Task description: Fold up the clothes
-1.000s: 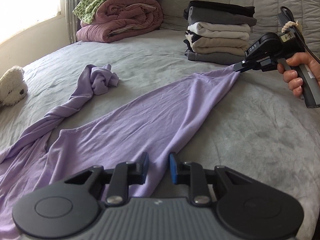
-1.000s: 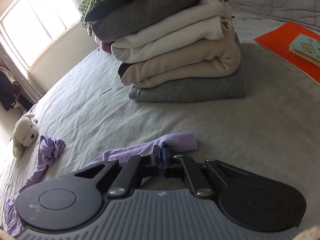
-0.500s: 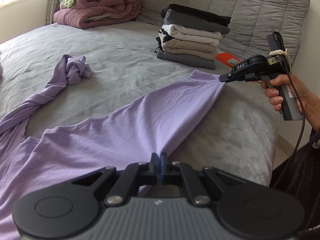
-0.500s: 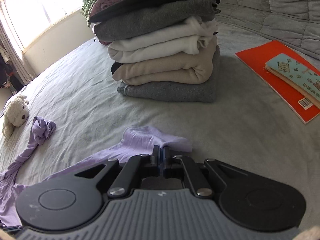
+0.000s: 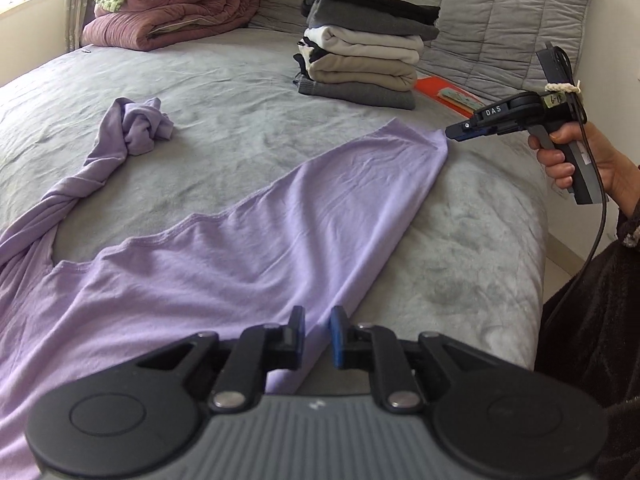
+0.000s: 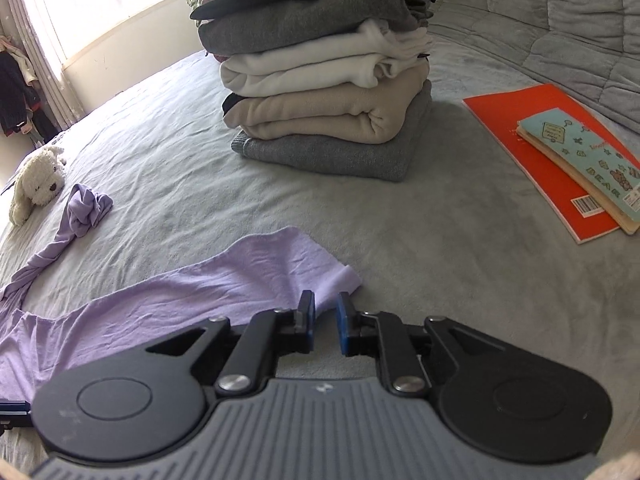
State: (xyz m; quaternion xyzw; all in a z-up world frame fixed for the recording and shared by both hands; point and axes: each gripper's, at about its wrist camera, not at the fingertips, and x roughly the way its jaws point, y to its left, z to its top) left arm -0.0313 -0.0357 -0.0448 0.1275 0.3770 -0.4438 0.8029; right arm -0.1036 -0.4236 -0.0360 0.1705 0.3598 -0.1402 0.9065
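Released since last frame: left gripper (image 5: 317,322) and right gripper (image 6: 325,320) jaws opening off lavender shirt (image 5: 248,248) hem, now slack on bed (image 5: 460,248); could rumple if snagged on retreat.

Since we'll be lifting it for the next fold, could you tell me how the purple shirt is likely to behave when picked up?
The purple shirt will probably hang limp and sag: it lies flat and creased on the bed. It looks thin, so likely light. Its far sleeve is twisted into a knot and may stay bunched when lifted.
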